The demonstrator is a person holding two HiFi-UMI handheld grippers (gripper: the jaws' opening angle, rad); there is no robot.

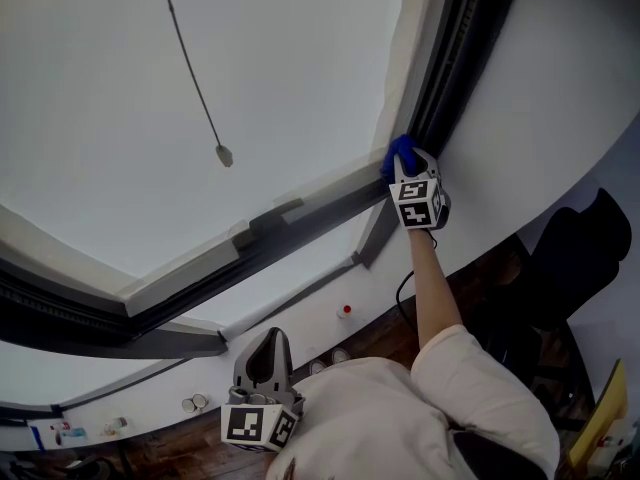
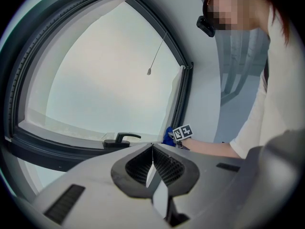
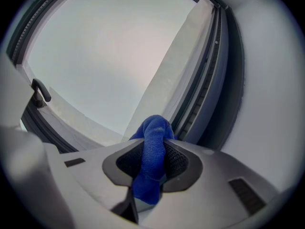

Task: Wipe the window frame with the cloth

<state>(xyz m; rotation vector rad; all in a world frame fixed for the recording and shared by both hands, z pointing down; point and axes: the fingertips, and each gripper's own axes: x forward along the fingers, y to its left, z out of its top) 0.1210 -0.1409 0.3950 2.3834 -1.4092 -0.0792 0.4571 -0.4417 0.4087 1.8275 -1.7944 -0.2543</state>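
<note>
A blue cloth point(image 3: 152, 149) is pinched between the jaws of my right gripper point(image 3: 153, 132), which is shut on it. In the head view that right gripper point(image 1: 405, 163) presses the cloth point(image 1: 400, 151) against the dark window frame point(image 1: 440, 78) near its lower right corner. The left gripper view shows the same cloth point(image 2: 169, 135) by the frame's upright point(image 2: 183, 99). My left gripper point(image 1: 268, 353) hangs low and away from the window, and its jaws point(image 2: 152, 163) are shut with nothing between them.
A black window handle point(image 2: 121, 138) sits on the lower frame rail. A blind cord with a small weight point(image 1: 224, 155) hangs before the pane. Small objects point(image 1: 345, 311) stand on the white sill below. A dark chair point(image 1: 575, 253) is at the right.
</note>
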